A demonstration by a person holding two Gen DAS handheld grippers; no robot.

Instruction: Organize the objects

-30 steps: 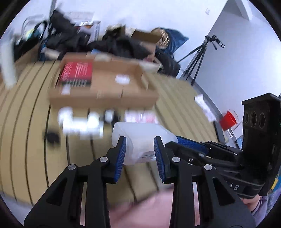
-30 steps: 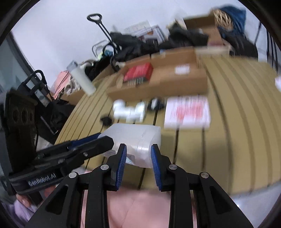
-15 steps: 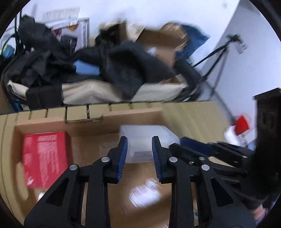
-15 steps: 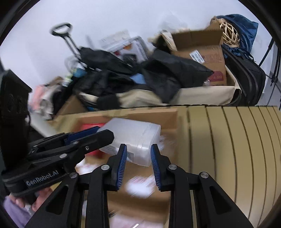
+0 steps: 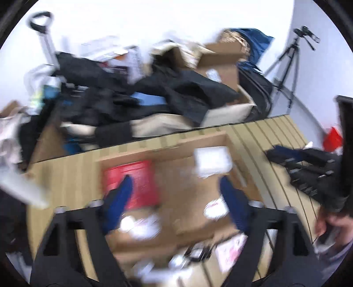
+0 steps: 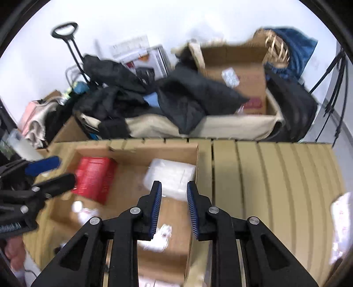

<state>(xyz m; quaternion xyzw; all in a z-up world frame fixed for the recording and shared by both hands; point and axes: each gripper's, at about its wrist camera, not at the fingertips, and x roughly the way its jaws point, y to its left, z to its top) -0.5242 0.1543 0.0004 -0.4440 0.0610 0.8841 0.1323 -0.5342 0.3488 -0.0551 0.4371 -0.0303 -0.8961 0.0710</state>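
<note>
Left gripper (image 5: 176, 198) jaws just sprang wide, empty. Translucent plastic container (image 6: 169, 178) lies in cardboard box (image 6: 136, 152). Right gripper (image 6: 173, 209) jaws narrow, apparently clear of it, blurred. Withdraw both straight up, avoid red box (image 6: 93, 178).

A white wall (image 6: 154, 19) backs a heap of dark clothing (image 6: 183, 97), cardboard boxes (image 6: 240, 72) and a blue bag (image 6: 295, 50). A black tripod (image 5: 289, 64) stands at the right, beyond the slatted tan tabletop (image 6: 275, 176).
</note>
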